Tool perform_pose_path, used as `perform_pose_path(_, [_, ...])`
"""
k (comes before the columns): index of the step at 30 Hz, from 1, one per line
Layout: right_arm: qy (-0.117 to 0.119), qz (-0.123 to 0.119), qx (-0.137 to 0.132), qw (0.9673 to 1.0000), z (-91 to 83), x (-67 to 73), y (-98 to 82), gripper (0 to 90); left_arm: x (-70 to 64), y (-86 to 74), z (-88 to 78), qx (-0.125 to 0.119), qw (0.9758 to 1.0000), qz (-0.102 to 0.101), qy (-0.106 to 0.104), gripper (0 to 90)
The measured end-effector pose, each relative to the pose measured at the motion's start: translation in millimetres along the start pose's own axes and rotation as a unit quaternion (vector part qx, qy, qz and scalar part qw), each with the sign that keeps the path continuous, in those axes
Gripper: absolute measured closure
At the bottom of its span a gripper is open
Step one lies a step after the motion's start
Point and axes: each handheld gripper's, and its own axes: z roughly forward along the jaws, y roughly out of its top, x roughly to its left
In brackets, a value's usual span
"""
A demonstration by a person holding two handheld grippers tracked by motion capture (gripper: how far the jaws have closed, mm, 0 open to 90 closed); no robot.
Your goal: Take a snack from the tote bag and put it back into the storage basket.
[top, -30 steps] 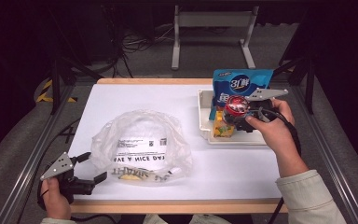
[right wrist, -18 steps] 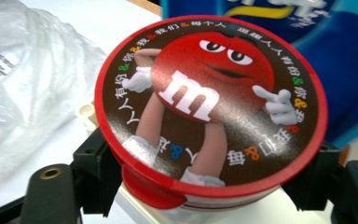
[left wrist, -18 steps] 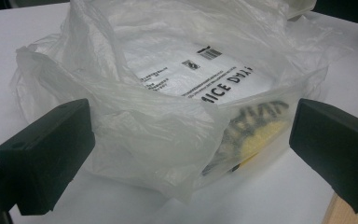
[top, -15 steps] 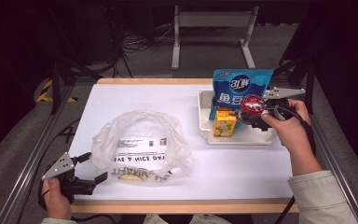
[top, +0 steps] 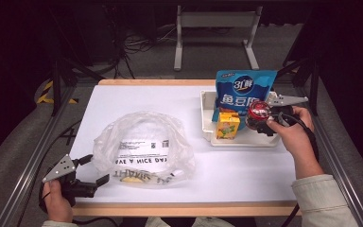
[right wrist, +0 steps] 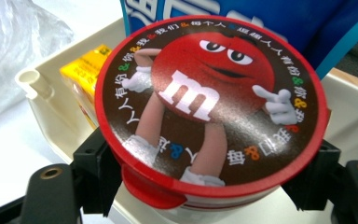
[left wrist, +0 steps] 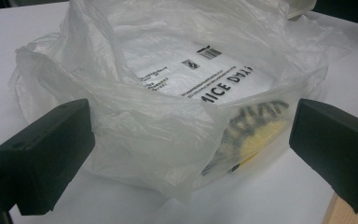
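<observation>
Red-lidded M&M's tub [right wrist: 212,112] pinched between right gripper [top: 263,121] jaws, now shifted lower and farther right over white tray [top: 207,137]; likely seating or lifting there. Left gripper [top: 92,169] spread beside plastic bag [top: 144,146].

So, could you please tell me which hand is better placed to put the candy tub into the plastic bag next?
The right. Its gripper is already shut on the candy tub over the white tray. The left gripper sits open at the plastic bag, probably best used to steady it.
</observation>
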Motion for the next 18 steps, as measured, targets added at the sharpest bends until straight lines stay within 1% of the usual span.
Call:
perform_pose_path(5, [0.004,-0.001,0.003,1.0,8.3,-1.5,-10.1,25.7,0.0,0.0,-0.1,-0.002,1.0,0.0,0.0,0.6])
perform_pose_path(7, [0.005,-0.005,0.006,1.0,11.4,-2.5,-13.7,25.7,0.0,-0.1,-0.1,-0.001,1.0,0.0,0.0,0.6])
perform_pose_path(12, [0.003,-0.002,0.008,1.0,17.0,-4.2,-21.6,25.7,0.1,-0.1,-0.2,-0.001,1.0,0.0,0.0,0.6])
perform_pose_path(18, [0.008,0.0,0.014,0.9999,26.2,-3.8,-33.9,25.7,0.0,-0.1,0.0,0.0,1.0,0.0,-0.001,0.6])
